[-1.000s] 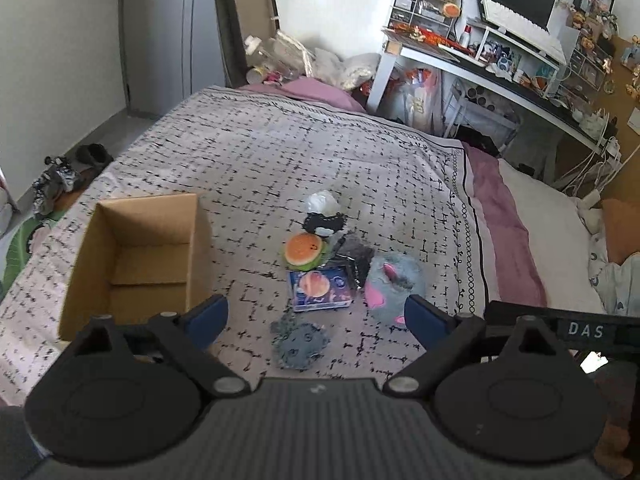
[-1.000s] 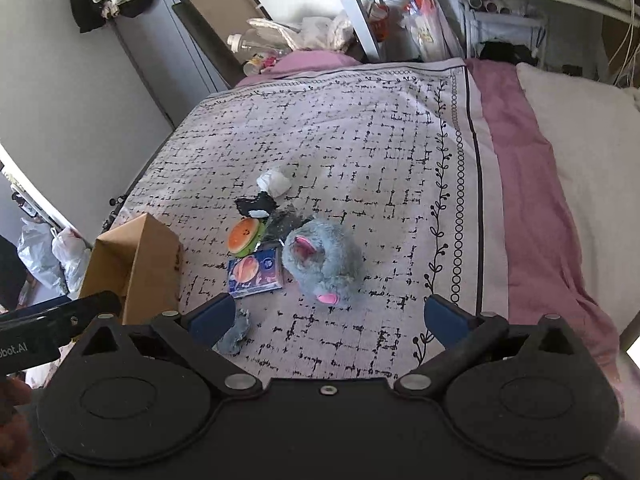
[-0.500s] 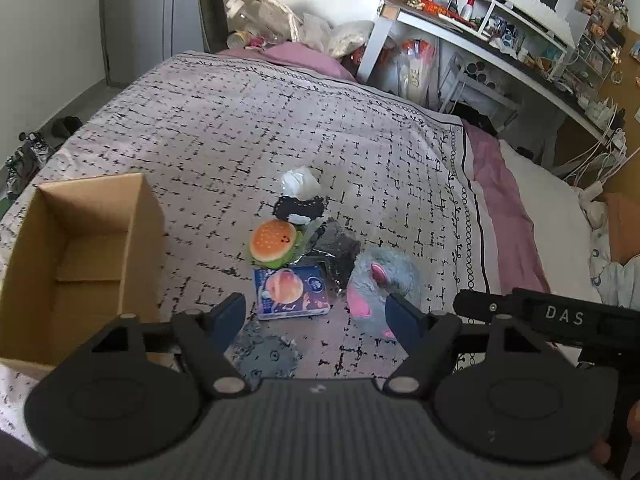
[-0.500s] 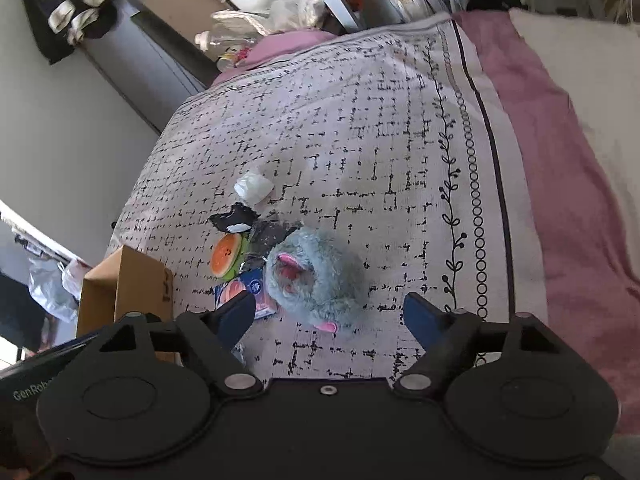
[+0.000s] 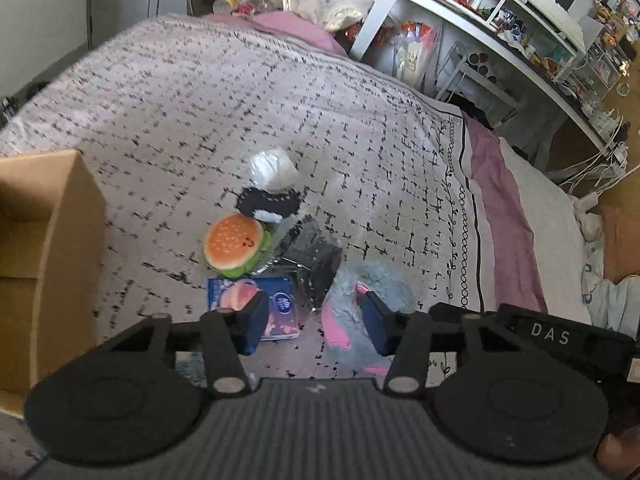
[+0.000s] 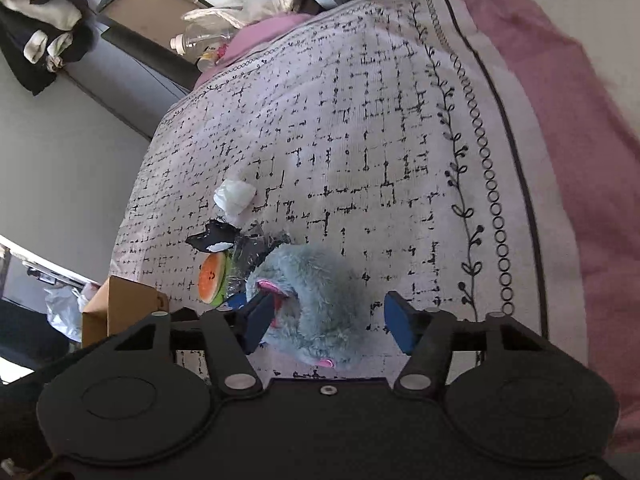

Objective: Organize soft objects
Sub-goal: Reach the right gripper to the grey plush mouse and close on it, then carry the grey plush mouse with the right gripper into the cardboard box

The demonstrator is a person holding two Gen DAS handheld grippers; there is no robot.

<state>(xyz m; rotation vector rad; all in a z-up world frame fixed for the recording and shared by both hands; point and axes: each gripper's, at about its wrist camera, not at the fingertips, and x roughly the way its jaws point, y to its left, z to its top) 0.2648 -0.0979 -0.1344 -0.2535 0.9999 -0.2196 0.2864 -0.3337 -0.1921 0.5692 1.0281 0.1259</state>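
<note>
left to right across the bed (image 5: pixel 320 92): box (image 5: pixel 44 248), open-topped and seemingly unfilled, at the left edge; burger (image 5: pixel 234 242) just right of it, with a blue packet (image 5: pixel 256 304) in front and a black scrap (image 5: pixel 268 202) and white wad (image 5: pixel 274 168) behind; a dark wrapped bundle (image 5: pixel 316 248) next; the grey plush (image 5: pixel 372 292), pink inside, at the right end of the cluster. over the last second both tools have dropped toward the cluster, and their jaws have narrowed. left gripper (image 5: pixel 314 322) hovers with jaws apart and nothing between them, one finger over the packet, the other over the plush's left side. right gripper (image 6: pixel 326 322) is likewise unclenched, its fingers now straddling the plush (image 6: pixel 316 300): the left finger lies against the pink opening, while the right stands clear of the fur. judged meaning: the plush is the first item chosen; no item has yet gone into the box, so the task is at its start. fur compresses readily, so a deep bite seems advisable
</note>
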